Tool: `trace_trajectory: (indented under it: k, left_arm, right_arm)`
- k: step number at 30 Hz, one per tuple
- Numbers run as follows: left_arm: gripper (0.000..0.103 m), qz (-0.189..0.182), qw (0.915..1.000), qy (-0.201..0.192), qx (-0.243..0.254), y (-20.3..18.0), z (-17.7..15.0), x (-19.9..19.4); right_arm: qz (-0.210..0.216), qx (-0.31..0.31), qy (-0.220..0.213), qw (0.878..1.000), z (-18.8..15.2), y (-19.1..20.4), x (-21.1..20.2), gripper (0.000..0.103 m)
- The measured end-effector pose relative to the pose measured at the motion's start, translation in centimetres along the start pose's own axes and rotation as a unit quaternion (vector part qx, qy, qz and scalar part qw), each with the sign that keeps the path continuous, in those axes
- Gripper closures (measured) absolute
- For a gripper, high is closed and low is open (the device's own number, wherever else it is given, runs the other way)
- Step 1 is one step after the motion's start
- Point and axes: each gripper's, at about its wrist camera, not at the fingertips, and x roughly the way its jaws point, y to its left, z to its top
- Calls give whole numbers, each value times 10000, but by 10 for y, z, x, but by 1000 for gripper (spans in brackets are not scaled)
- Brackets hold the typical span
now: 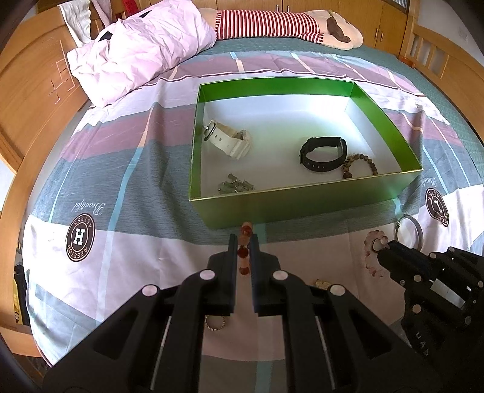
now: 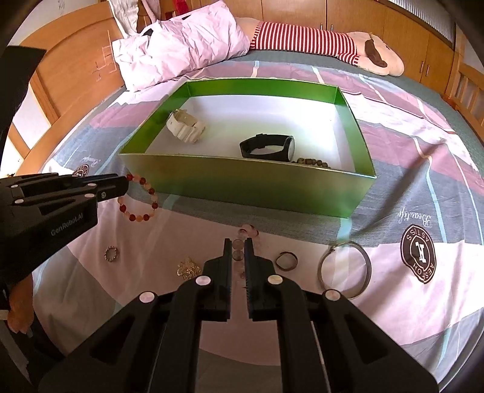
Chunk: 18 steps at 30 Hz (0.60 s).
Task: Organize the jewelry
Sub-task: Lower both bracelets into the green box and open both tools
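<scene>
— Both sets of jaws are nearly closed, each pinching beads. See the left gripper [image 1: 243,238]? Its fingers clamp a red and orange bead bracelet [image 2: 137,196], which hangs as a loop just in front of the green box [image 2: 257,193].

— And the right gripper [image 2: 239,241]?

— Same posture: closed on a pale pink bead bracelet [image 2: 242,241], whose beads show between and just past the fingertips, with the rest lying on the patterned bedsheet [image 1: 136,272].

— What's in the box, going left to right?

— A white watch [image 1: 228,137] near the left wall, a small greenish metal cluster [image 1: 234,186] against the near wall, then a black watch [image 1: 323,154], and a brown bead bracelet [image 1: 360,166] touching it in the near right corner.

— And what's loose on the sheet?

— In the right wrist view, from the left: a small silver beaded ring [image 2: 110,253], a gold ornament [image 2: 188,268], then the right gripper's beads, a dark ring [image 2: 286,260], and a large silver bangle [image 2: 345,270] lying flat, all near the box's front wall but apart from it.

— Anything beyond the box?

— A crumpled white pillow [image 1: 136,54] at the far left and a plush toy in a red-striped shirt [image 1: 287,25] along the far edge of the bed.
</scene>
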Motion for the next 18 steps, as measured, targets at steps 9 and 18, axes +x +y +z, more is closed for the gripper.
trace_trajectory:
  k: [9, 18]
  left_arm:
    - [95, -15, 10000, -30, 14, -3, 0, -3]
    - [95, -19, 10000, -30, 24, -4, 0, -4]
  right_arm:
    - [-7, -3, 3, 10000, 0, 0, 1, 96]
    - [4, 19, -3, 10000, 0, 0, 1, 96]
